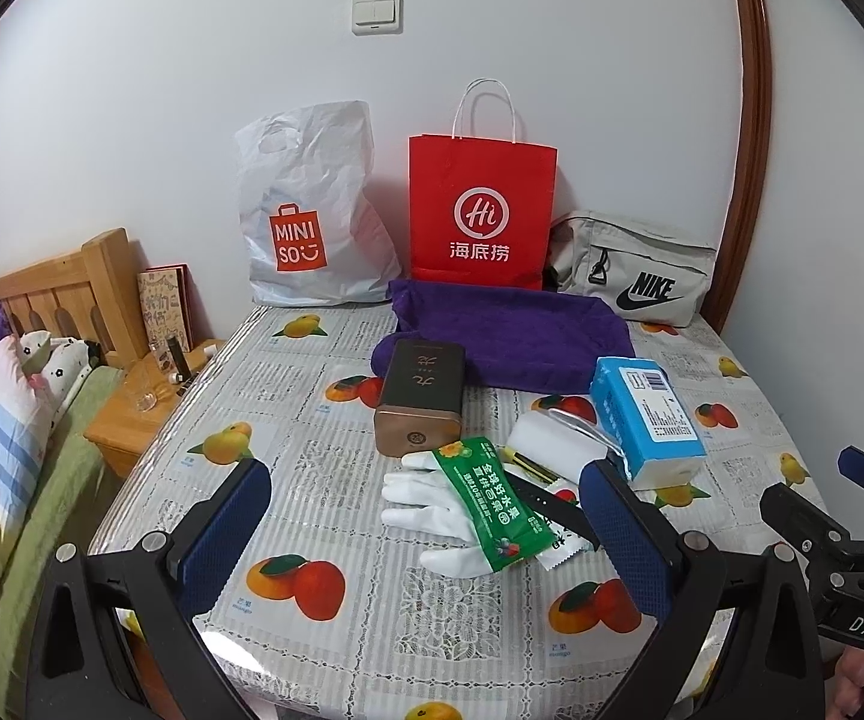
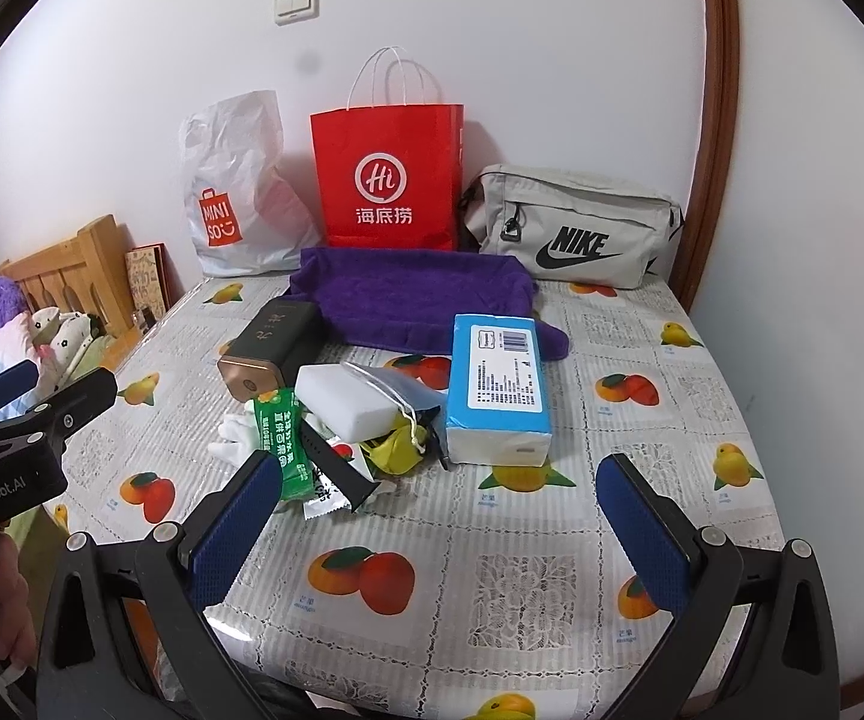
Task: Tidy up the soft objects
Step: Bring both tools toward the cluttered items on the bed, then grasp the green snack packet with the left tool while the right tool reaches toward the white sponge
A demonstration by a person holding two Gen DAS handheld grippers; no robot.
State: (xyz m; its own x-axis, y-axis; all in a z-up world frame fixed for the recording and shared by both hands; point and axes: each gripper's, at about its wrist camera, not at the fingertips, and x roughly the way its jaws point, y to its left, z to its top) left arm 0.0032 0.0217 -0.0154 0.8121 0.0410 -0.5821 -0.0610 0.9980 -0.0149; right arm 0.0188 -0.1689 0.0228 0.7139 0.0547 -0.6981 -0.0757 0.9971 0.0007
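Grey lace-check cloth printed with orange-red and yellow mangoes over the surface (image 1: 336,648). Purple towel (image 1: 516,330) at 12 o'clock; red paper bag (image 1: 483,210) with white logo behind. White plastic bag (image 1: 306,204), orange mark. Pale grey pouch (image 1: 642,276), black lettering. Blue-and-white tissue pack (image 2: 498,384). Green sachet (image 1: 492,510) over white glove (image 1: 426,504). Blue gripper pads (image 1: 225,534).

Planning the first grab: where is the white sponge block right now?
In the right wrist view the white sponge block sits mid-table in the clutter, between the bronze tin on its left and the blue tissue pack on its right.
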